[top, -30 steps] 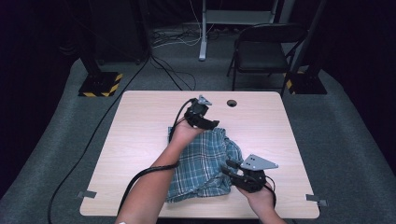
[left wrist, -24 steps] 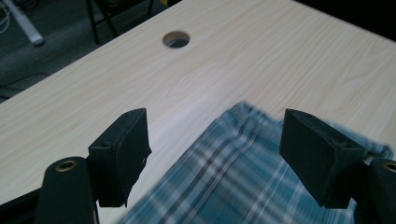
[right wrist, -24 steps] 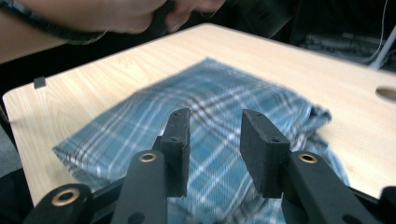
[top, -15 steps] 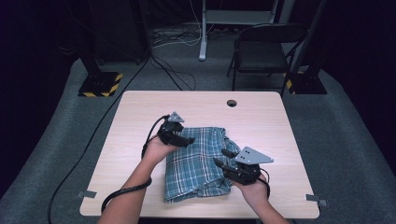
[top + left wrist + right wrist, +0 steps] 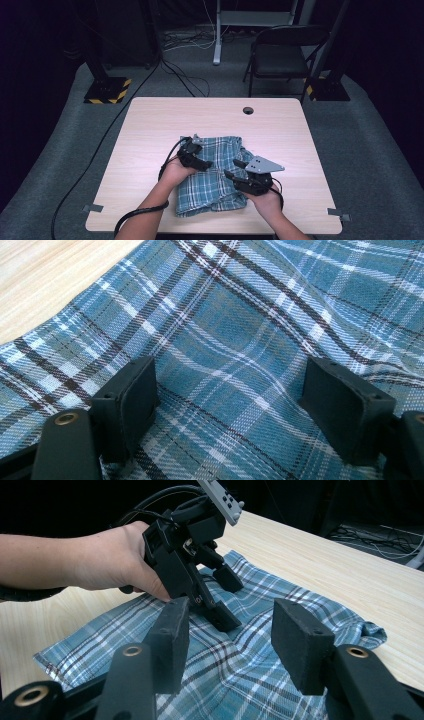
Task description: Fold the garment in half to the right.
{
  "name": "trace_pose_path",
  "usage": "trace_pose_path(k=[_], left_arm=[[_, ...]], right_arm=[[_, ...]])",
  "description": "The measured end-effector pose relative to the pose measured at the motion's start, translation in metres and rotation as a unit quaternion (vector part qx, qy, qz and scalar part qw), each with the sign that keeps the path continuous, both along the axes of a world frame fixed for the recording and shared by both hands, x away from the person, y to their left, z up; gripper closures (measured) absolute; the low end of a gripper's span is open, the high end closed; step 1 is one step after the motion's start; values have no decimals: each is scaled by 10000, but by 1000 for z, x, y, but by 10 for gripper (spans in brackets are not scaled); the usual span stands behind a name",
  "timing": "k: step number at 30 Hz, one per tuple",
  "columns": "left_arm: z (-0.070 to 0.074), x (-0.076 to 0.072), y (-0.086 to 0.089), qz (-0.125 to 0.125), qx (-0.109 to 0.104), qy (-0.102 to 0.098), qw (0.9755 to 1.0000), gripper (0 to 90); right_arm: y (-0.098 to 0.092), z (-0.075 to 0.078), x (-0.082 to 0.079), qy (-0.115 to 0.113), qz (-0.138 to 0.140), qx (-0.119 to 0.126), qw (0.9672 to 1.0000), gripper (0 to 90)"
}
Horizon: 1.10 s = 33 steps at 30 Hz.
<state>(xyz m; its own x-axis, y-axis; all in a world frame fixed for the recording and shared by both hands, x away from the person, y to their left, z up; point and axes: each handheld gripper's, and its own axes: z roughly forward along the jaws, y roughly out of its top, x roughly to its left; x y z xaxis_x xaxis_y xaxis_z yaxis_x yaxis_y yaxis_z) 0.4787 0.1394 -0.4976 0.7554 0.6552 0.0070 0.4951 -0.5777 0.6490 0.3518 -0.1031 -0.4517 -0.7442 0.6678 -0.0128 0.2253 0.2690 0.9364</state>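
High view: we list one blue plaid cloth [image 5: 212,177], folded, lying low and centre in the frame on the pale wooden table [image 5: 150,125]. The left gripper [image 5: 201,162] rests over the cloth's left half, the right gripper [image 5: 235,170] over its lower right part, both angled inward, which we judge suits flattening or folding. A folding chair [image 5: 282,52] stands upper right, beyond the table.

Left gripper view: the jaws stand spread, plaid fabric [image 5: 240,340] running between and under them without being pinched; bare table [image 5: 45,280] shows upper left.

Right gripper view: the jaws have just been opening and stand apart, nothing between them; the cloth [image 5: 260,650] lies beneath. The left gripper [image 5: 227,597], in a hand [image 5: 115,560] from the left edge, points down onto the cloth at centre, jaws parted.
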Motion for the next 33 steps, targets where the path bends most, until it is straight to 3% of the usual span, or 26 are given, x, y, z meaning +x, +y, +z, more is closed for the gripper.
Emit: trace_pose_path(k=[5, 9, 11, 16, 19, 21, 24, 28, 33], left_arm=[[22, -5, 6, 4, 27, -192, 9998, 174], [37, -16, 20, -41, -200, -368, 9991, 155], [35, -19, 25, -50, -340, -276, 9990, 150], [13, -22, 20, -196, -319, -117, 9992, 150], [0, -26, 13, -283, -71, -244, 9993, 150], [-4, -27, 10, -314, -87, -265, 9991, 152], [-5, -28, 7, -390, -151, -218, 9989, 157], [2, -29, 5, -432, -35, -268, 9987, 150], [16, -34, 12, -461, -258, -305, 9981, 148]], right_arm=[[-2, 2, 1, 35, -42, -87, 9999, 394], [-1, 0, 2, 70, -34, -179, 9998, 341], [2, -3, 4, 147, -26, -227, 9996, 327], [10, -9, 8, 332, 17, -317, 9989, 298], [15, -13, 10, 374, 17, -340, 9987, 292], [16, -17, 10, 394, 14, -336, 9987, 290], [16, -24, 8, 483, 6, -345, 9982, 284], [14, -32, 6, 576, -22, -410, 9975, 273], [14, -34, 6, 526, -38, -514, 9973, 266]])
